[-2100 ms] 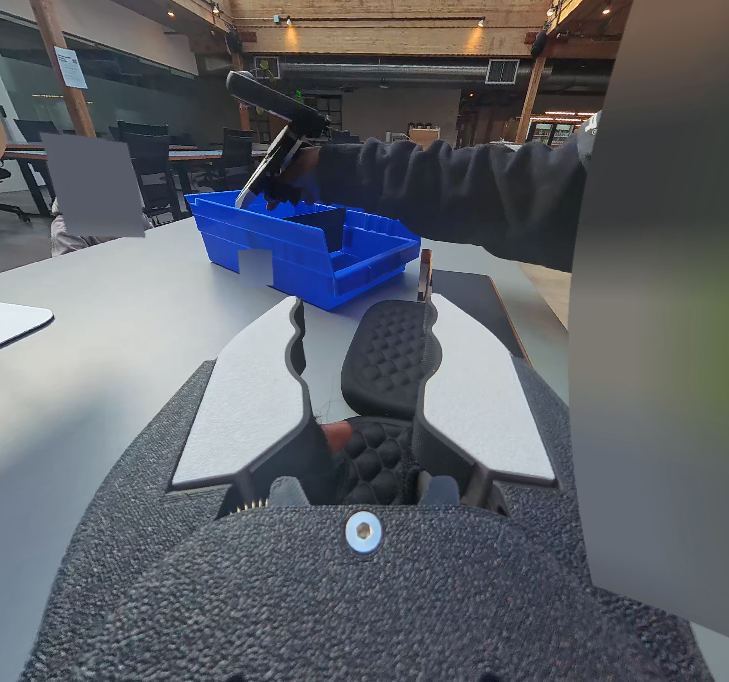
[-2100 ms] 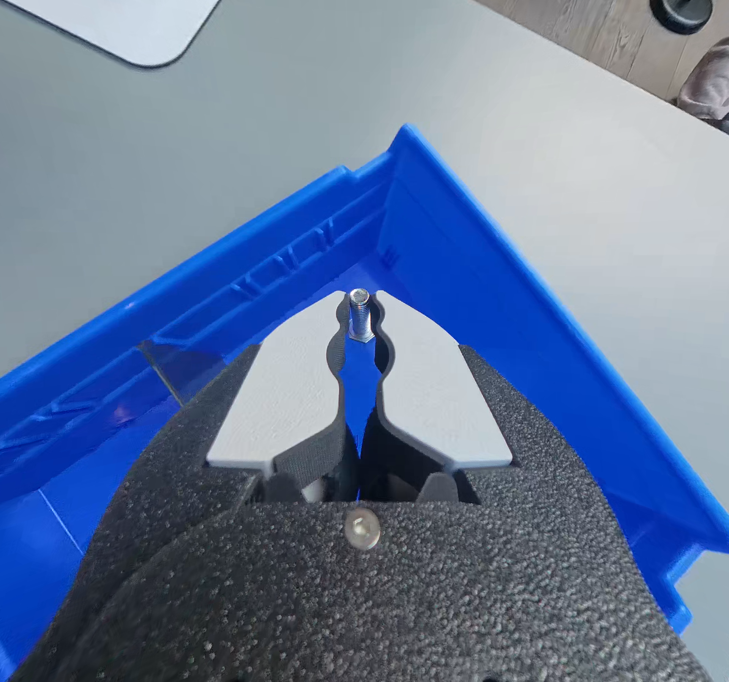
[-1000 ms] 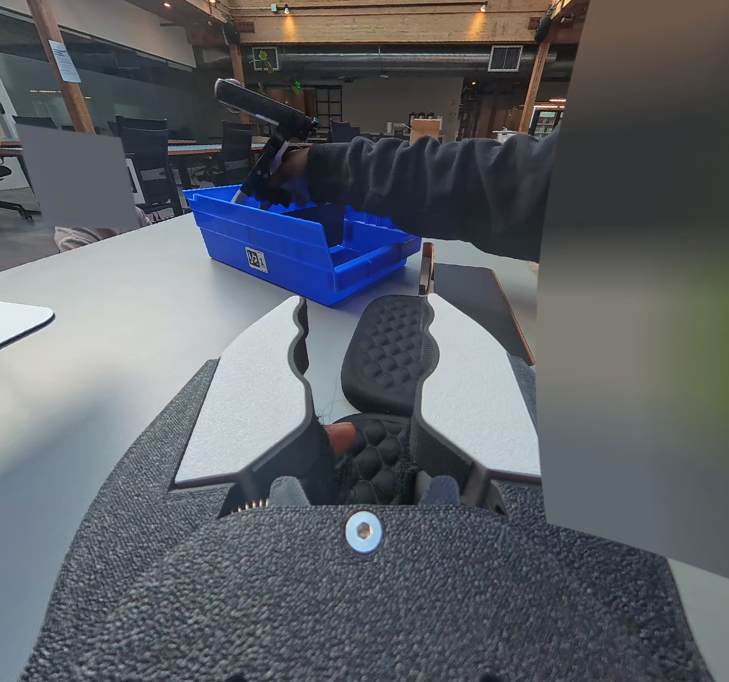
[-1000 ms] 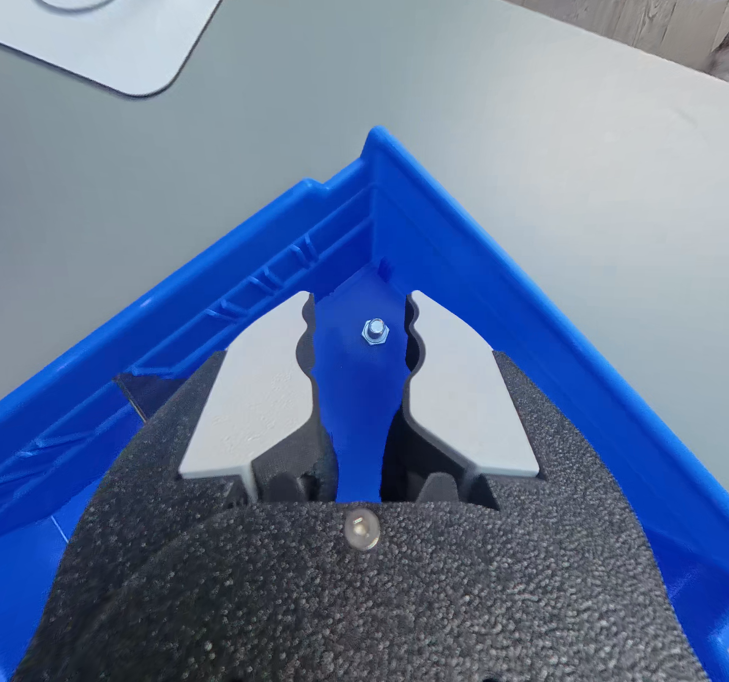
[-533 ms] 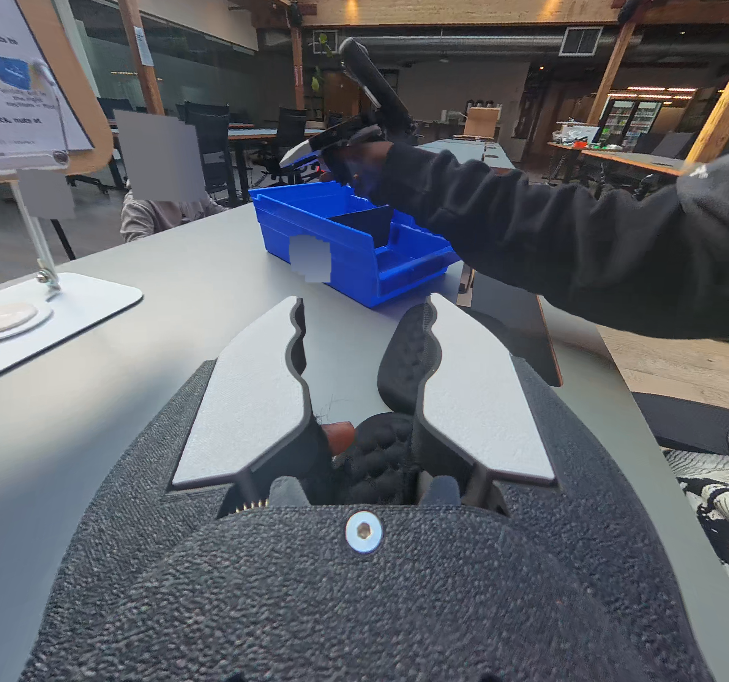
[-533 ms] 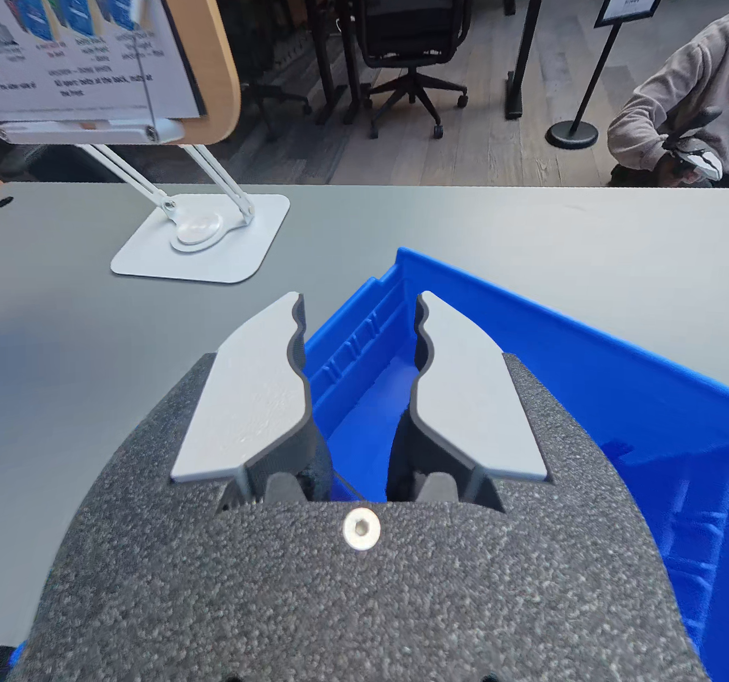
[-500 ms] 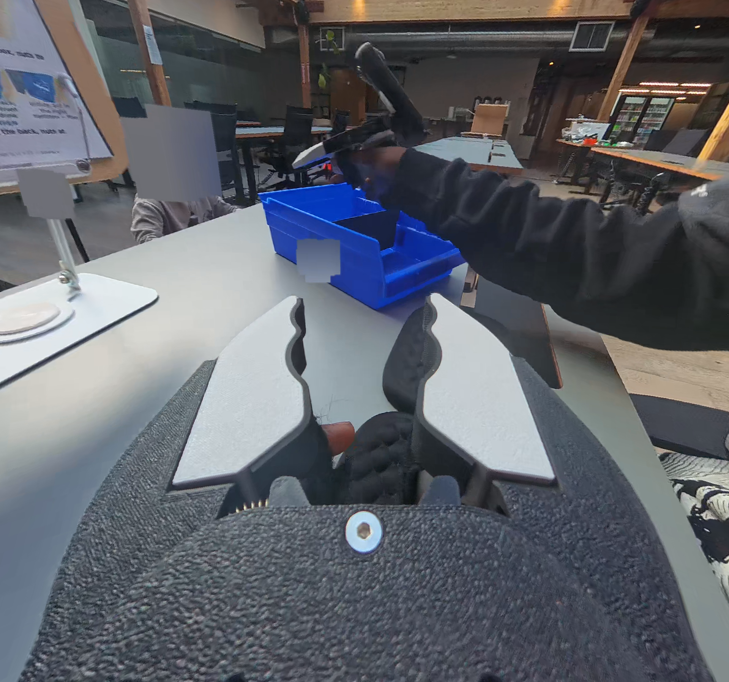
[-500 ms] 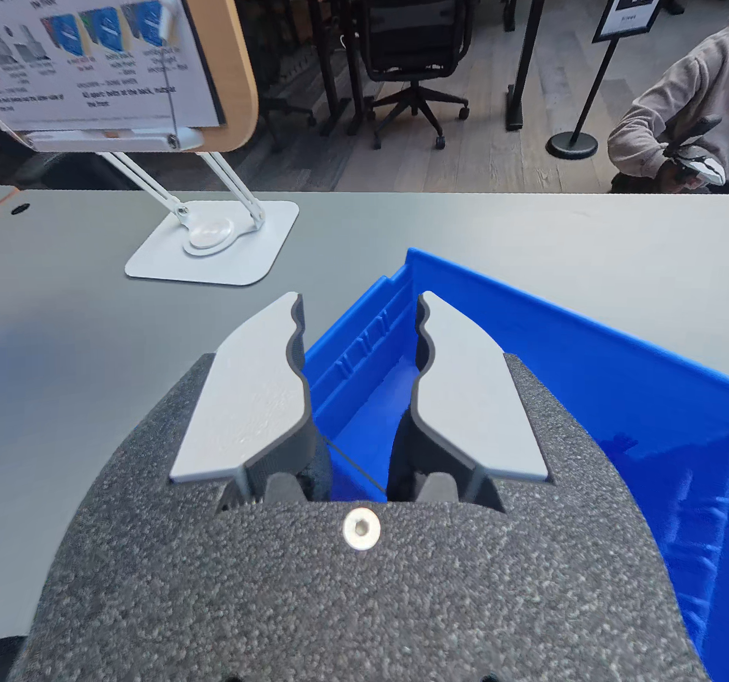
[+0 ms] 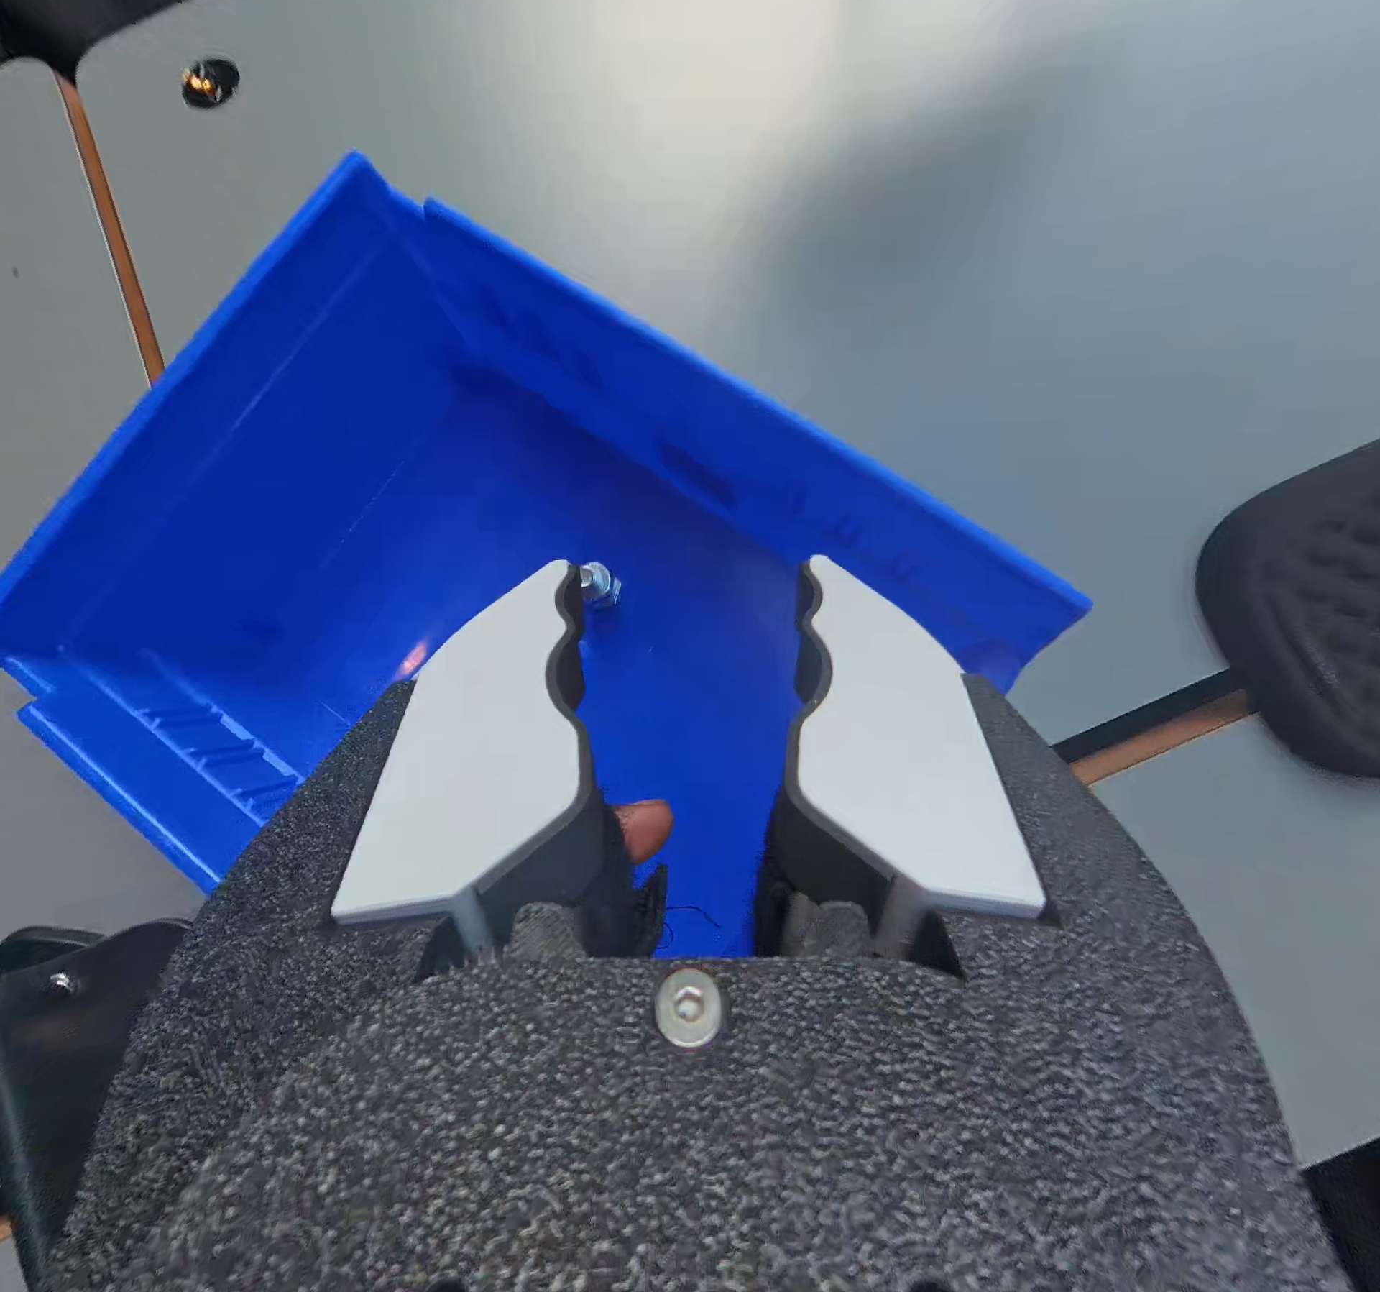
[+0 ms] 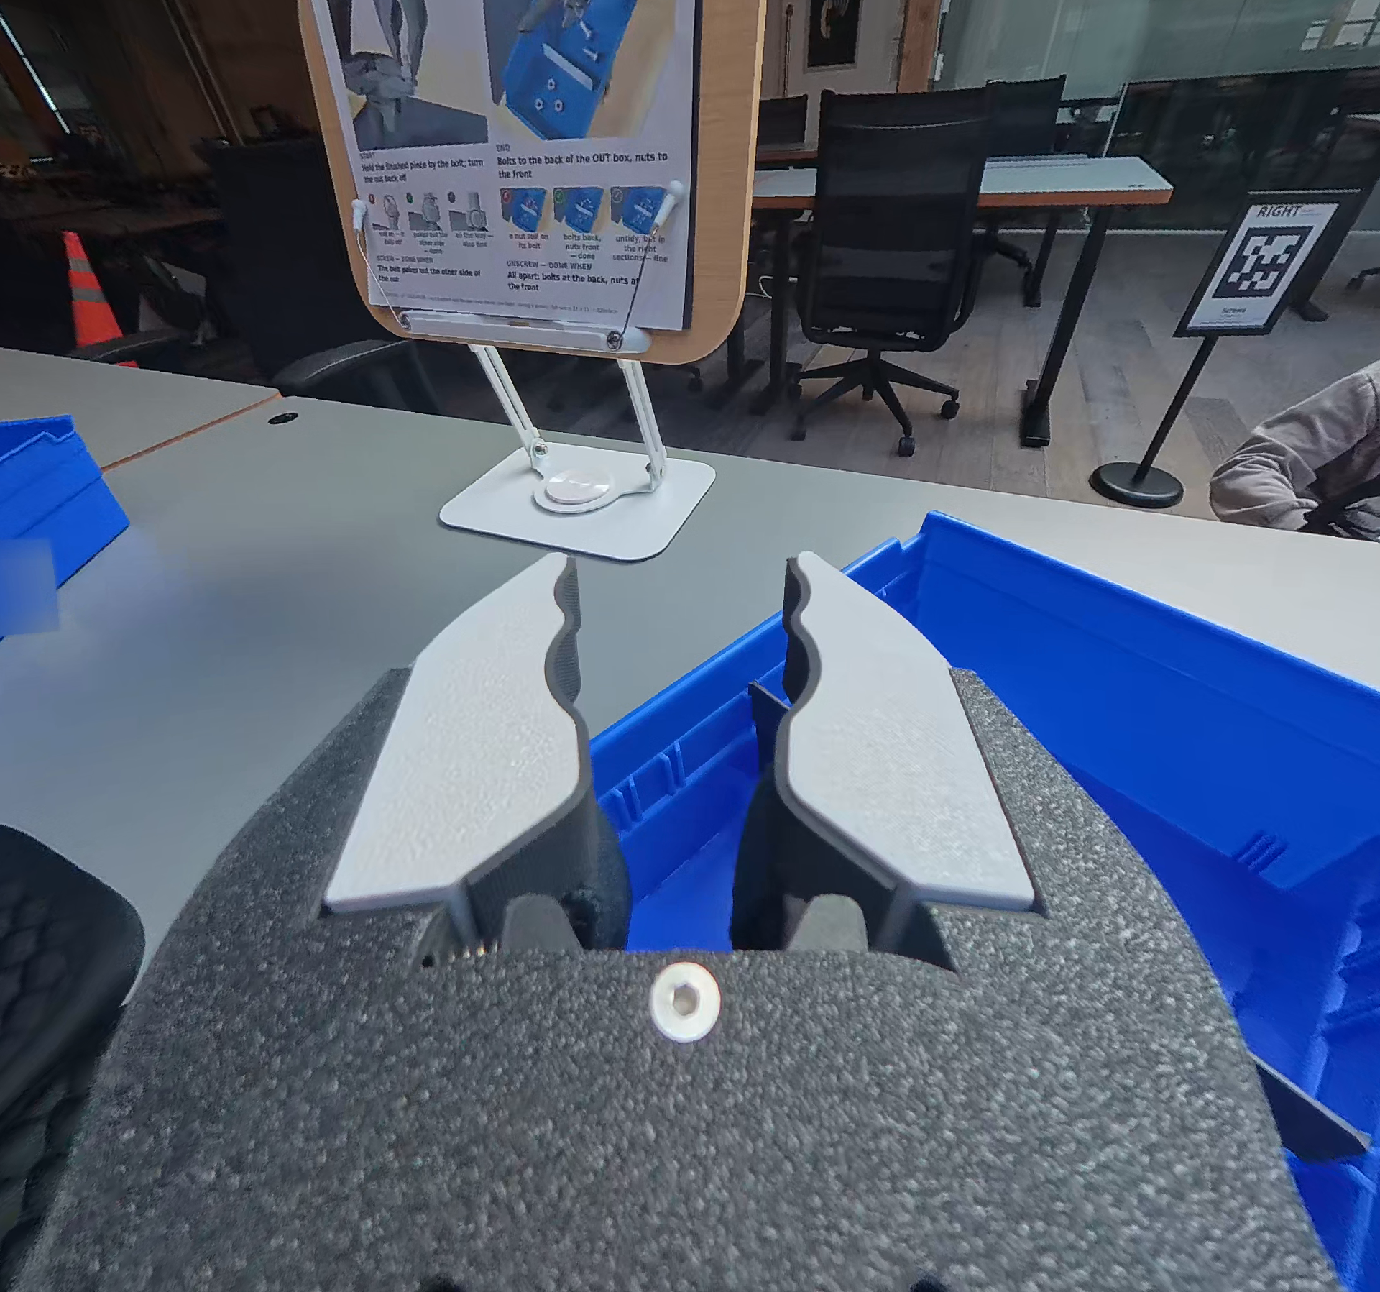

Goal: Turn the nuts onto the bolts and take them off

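In the left wrist view my left gripper (image 9: 687,569) is open and empty, pointing down into a blue bin (image 9: 672,419). A small silver bolt with a nut on it (image 9: 600,587) stands on the bin floor just beside my left fingertip (image 9: 523,629), not between the jaws. In the right wrist view my right gripper (image 10: 679,561) is open and empty, held level over the near-left edge of a second blue bin (image 10: 1120,696) with a black divider (image 10: 762,711). No bolt or nut shows in that view.
A black textured pad lies right of the left bin (image 9: 1307,621) and shows at lower left in the right view (image 10: 52,957). Another blue bin (image 10: 52,479) is far left. An instruction board on a white stand (image 10: 582,494) is ahead. A person (image 10: 1299,457) sits beyond the table. My right fingertips sit around 60 cm from my left ones.
The right gripper let go of the bolt in its bin, then lifted out and tilted up level. The left gripper swung from looking across the table to looking down into a blue bin.
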Action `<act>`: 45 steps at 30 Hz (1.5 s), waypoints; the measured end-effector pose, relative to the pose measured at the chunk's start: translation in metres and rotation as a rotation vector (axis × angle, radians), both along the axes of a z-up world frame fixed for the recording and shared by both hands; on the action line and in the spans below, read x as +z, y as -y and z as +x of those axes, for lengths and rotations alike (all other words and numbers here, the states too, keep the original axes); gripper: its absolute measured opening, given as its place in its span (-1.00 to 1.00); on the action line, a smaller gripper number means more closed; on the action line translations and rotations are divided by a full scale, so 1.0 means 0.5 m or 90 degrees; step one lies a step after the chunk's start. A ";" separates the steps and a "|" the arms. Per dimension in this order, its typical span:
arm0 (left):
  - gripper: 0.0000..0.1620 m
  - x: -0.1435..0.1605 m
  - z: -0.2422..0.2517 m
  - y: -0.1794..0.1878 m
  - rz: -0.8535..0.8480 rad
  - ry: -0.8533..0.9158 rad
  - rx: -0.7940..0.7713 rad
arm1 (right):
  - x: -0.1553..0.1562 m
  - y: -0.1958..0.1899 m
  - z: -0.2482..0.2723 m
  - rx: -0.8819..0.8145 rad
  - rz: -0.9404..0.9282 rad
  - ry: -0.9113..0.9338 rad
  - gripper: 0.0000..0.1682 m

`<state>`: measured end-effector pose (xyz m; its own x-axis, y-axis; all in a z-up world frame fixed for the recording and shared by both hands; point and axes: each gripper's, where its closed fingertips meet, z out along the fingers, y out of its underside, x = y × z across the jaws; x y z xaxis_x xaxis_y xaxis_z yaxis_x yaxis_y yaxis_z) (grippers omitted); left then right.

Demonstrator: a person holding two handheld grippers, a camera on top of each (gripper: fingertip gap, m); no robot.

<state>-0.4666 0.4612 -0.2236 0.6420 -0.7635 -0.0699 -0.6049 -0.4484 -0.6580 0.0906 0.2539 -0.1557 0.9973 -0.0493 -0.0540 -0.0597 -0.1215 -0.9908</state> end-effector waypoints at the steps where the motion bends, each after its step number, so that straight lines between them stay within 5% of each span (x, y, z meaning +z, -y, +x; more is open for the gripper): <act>1: -0.35 -0.027 -0.011 -0.005 -0.023 -0.018 0.007 | -0.001 0.000 0.000 0.001 0.002 0.000 -0.38; 8: -0.44 -0.172 -0.041 -0.043 -0.086 -0.061 0.080 | -0.006 0.002 -0.001 0.007 -0.001 0.003 -0.40; 16: -0.51 -0.219 -0.035 -0.079 -0.072 -0.069 0.107 | -0.008 0.007 -0.001 0.011 0.000 0.002 -0.41; 22: -0.81 -0.230 -0.042 -0.084 -0.063 -0.057 0.113 | -0.013 0.006 -0.006 0.017 -0.003 0.001 -0.42; 26: -0.85 -0.194 -0.039 -0.068 -0.040 -0.043 0.093 | -0.017 -0.001 -0.024 0.040 -0.008 0.004 -0.45; 35: -0.89 -0.007 0.065 0.005 0.054 0.032 -0.028 | -0.019 -0.016 -0.074 0.081 -0.030 0.033 -0.47; 45: -0.89 0.062 0.234 0.139 0.068 0.124 -0.212 | 0.006 -0.009 -0.220 0.238 -0.036 0.075 -0.53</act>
